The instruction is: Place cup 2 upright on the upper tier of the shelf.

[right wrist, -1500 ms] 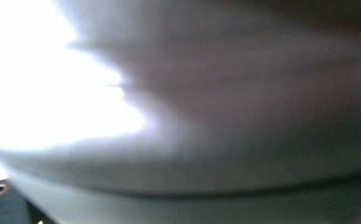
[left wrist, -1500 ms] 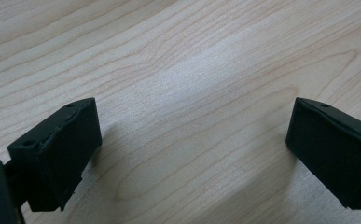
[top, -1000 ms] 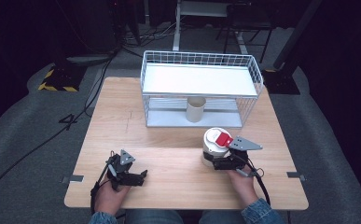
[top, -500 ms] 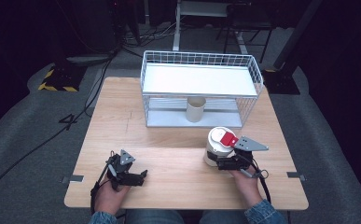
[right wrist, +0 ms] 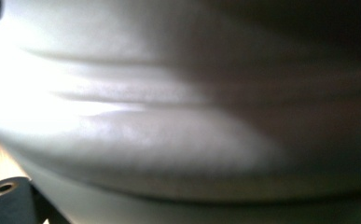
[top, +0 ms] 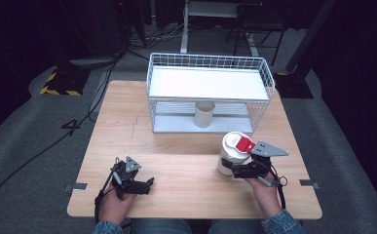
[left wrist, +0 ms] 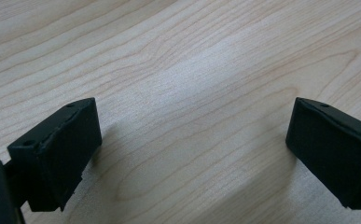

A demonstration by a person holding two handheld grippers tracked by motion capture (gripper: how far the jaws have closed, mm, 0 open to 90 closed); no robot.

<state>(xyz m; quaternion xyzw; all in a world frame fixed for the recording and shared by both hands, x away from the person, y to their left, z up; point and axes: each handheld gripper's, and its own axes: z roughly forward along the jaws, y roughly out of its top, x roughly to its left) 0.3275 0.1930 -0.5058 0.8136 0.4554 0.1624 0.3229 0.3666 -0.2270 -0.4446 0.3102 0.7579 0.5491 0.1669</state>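
Observation:
A white canister (top: 230, 157) with a red patch (top: 245, 144) on its top stands near the table's right front, slightly off the wood. My right gripper (top: 231, 169) is shut on its lower side, reaching in from the right. In the right gripper view the canister's white wall (right wrist: 159, 130) sits right against the camera, with one black jaw tip at the bottom left. My left gripper (top: 146, 185) rests low over the table at the front left. Its jaws stand wide apart (left wrist: 192, 154) over bare wood, holding nothing.
A white wire rack (top: 208, 83) with a shelf on top stands at the back of the wooden table (top: 176, 146). A beige cup (top: 204, 114) sits under that shelf. Dark floor and cables surround the table.
My right gripper has lifted the white canister a little and carried it slightly to the right. The left gripper has stayed in place.

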